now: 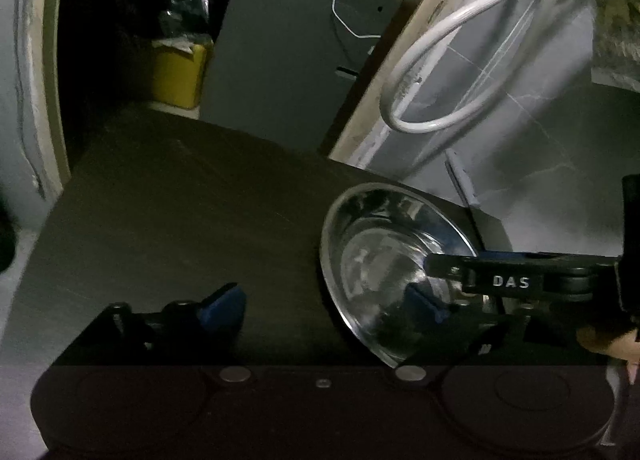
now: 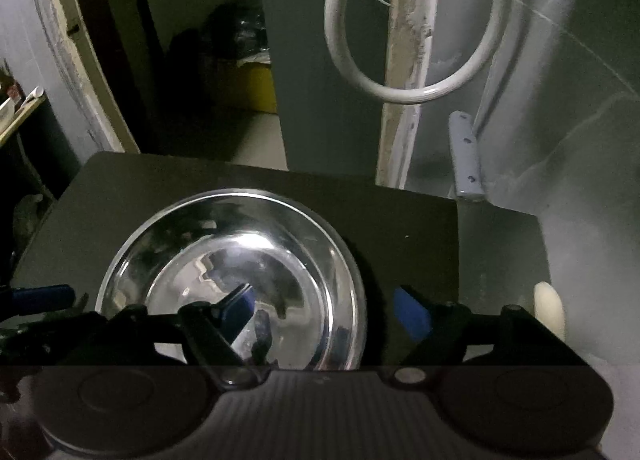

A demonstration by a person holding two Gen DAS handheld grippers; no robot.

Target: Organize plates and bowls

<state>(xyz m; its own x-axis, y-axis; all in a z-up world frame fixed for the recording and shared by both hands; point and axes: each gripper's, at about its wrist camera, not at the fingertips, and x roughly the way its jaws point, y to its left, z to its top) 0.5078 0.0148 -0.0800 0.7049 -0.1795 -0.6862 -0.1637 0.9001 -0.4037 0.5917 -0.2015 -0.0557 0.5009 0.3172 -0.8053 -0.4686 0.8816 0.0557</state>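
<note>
On dark matte table [image 2: 400,212], round shiny steel bowl [image 2: 240,260].

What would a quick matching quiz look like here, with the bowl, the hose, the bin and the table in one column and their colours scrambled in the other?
Things:
1. bowl
2. hose
3. bin
4. table

Colours:
A. yellow
B. dark, nearly black
C. shiny silver
D. white

Pairs: 1-C, 2-D, 3-A, 4-B
</note>
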